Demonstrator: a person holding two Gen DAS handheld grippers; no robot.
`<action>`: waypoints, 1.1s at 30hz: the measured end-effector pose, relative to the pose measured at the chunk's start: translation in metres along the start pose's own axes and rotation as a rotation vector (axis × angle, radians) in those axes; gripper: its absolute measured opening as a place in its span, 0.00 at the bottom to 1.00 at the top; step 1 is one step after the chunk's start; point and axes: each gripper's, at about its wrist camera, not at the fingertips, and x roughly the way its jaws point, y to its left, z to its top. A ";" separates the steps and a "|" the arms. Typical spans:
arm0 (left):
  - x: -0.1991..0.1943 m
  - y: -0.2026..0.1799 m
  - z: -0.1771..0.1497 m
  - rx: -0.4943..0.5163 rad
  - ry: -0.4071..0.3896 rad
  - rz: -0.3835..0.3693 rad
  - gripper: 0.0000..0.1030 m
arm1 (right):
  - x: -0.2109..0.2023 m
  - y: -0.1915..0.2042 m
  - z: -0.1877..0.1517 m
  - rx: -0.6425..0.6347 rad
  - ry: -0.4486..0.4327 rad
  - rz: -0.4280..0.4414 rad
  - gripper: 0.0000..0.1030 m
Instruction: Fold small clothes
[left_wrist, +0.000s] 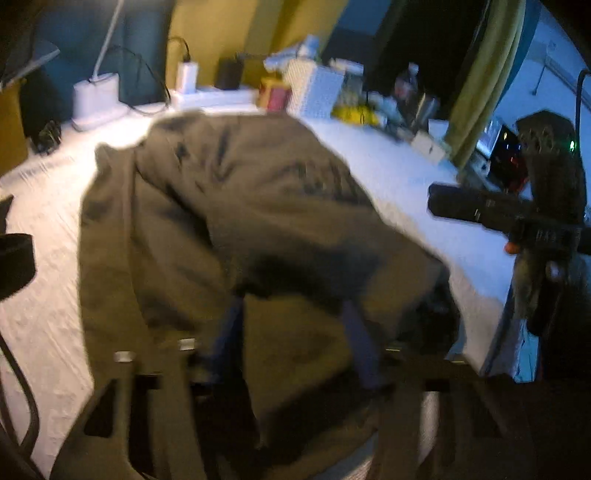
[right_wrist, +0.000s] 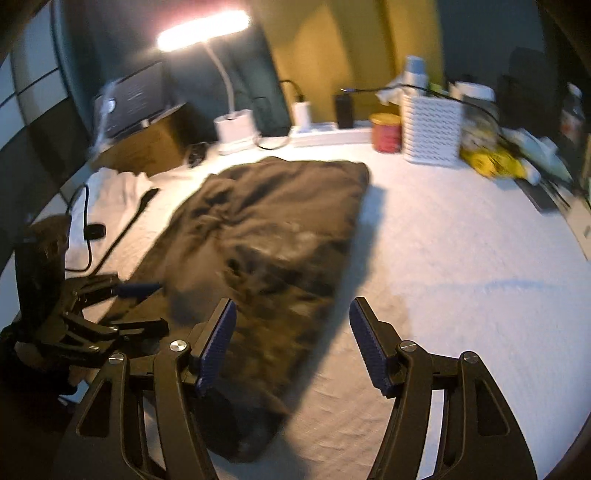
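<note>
Cloth dominates both views: a dark olive-brown garment (right_wrist: 266, 236) lies crumpled and partly folded on the white surface (right_wrist: 461, 295), its far edge toward the clutter along the wall. The right gripper (right_wrist: 291, 347) hangs over the garment's near edge with its blue-padded fingers (right_wrist: 218, 343) spread wide and nothing between them. The left gripper (left_wrist: 291, 332) sits low at the garment's near side; a fold of the fabric runs between its blue fingers (left_wrist: 360, 343), yet motion blur hides whether the pads press on it. Behind the garment stand a lit desk lamp (right_wrist: 203, 29), a red tin (right_wrist: 386, 133) and a white perforated basket (right_wrist: 432, 129).
</note>
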 end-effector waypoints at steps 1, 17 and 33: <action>-0.001 -0.003 -0.002 0.018 -0.001 0.016 0.21 | 0.000 -0.003 -0.003 0.007 0.002 0.000 0.65; -0.066 0.012 -0.037 0.033 -0.016 0.163 0.04 | 0.028 0.028 -0.049 -0.049 0.109 0.055 0.65; -0.073 0.016 -0.045 -0.060 -0.002 0.194 0.34 | 0.017 0.046 -0.072 -0.104 0.098 0.034 0.35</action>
